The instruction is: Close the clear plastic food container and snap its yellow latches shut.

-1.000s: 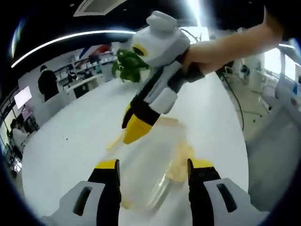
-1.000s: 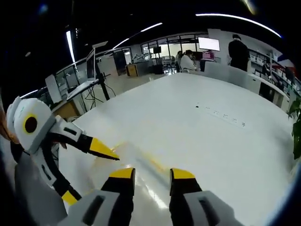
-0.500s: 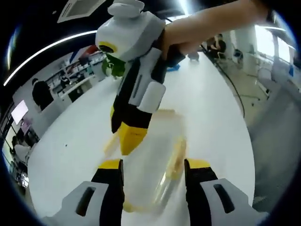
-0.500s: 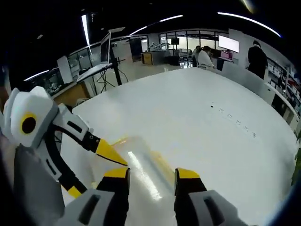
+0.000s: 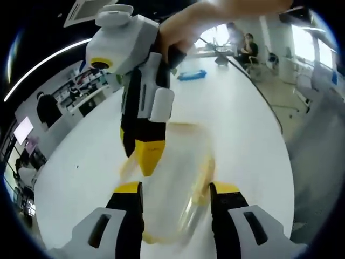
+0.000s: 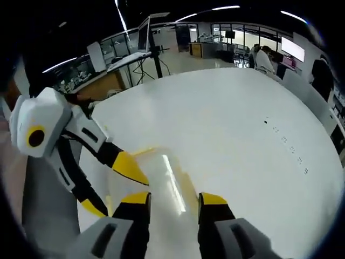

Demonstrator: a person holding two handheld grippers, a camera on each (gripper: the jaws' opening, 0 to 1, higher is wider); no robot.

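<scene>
The clear plastic container (image 5: 175,162) lies on the white table (image 5: 245,135) between the jaws of my left gripper (image 5: 176,189), which press against its two long sides. A yellow latch (image 5: 205,175) shows at its right side. My right gripper (image 5: 148,159) comes down from above, held by a hand, its yellow tips on the container's left part. In the right gripper view, my right gripper (image 6: 174,198) stands over the container lid (image 6: 172,172) with a gap between its jaws and nothing held. The left gripper (image 6: 112,188) straddles the container's left end.
A blue object (image 5: 191,74) lies far across the table. The table edge (image 5: 283,145) runs close on the right, with floor beyond. People stand and sit at the room's sides (image 5: 48,105). Desks and a stand (image 6: 145,48) lie past the table's far edge (image 6: 161,75).
My left jaws have drawn in a little against the container's sides. My right gripper has swung more upright over the container's left side, its tips lower on the lid.
</scene>
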